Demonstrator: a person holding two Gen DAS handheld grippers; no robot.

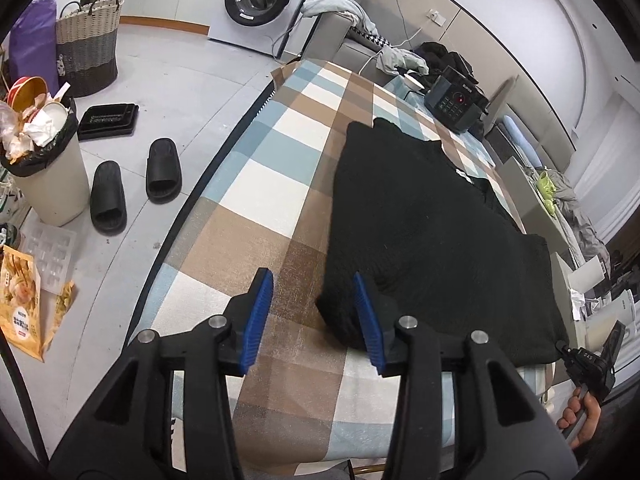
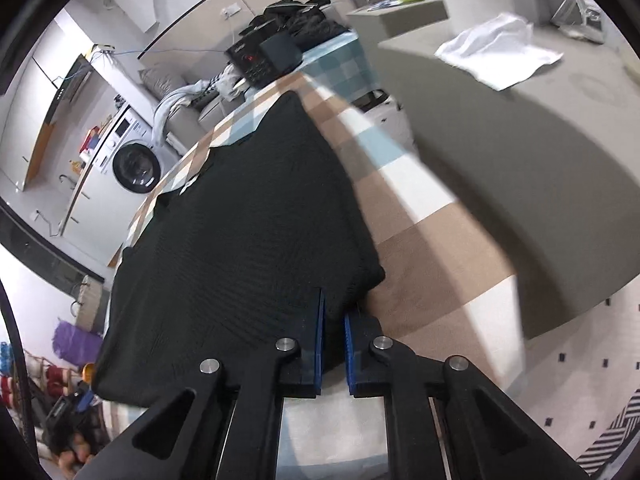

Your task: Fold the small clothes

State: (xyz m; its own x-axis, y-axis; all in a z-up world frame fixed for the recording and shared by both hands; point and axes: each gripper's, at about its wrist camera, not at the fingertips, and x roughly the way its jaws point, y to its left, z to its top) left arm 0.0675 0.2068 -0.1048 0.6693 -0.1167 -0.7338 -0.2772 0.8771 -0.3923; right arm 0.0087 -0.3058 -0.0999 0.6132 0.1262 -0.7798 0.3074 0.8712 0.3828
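A black knit garment (image 1: 432, 216) lies spread flat on the checked table cover (image 1: 256, 184). My left gripper (image 1: 314, 316) stands open at the garment's near left corner. That corner bulges against the inside of the right pad, and the left pad is over bare cover. In the right wrist view the same garment (image 2: 248, 208) stretches away from me. My right gripper (image 2: 334, 344) is shut on its near right hem, with black cloth pinched between the blue pads. A hand with the right gripper (image 1: 592, 360) shows at the lower right of the left wrist view.
A dark appliance (image 1: 456, 104) with a red light sits at the table's far end, beside piled dark clothes. On the floor to the left are slippers (image 1: 136, 184), a full bin (image 1: 48, 160), a basket (image 1: 88, 48) and a washing machine (image 1: 260, 0). A white cloth (image 2: 500, 52) lies on a grey surface.
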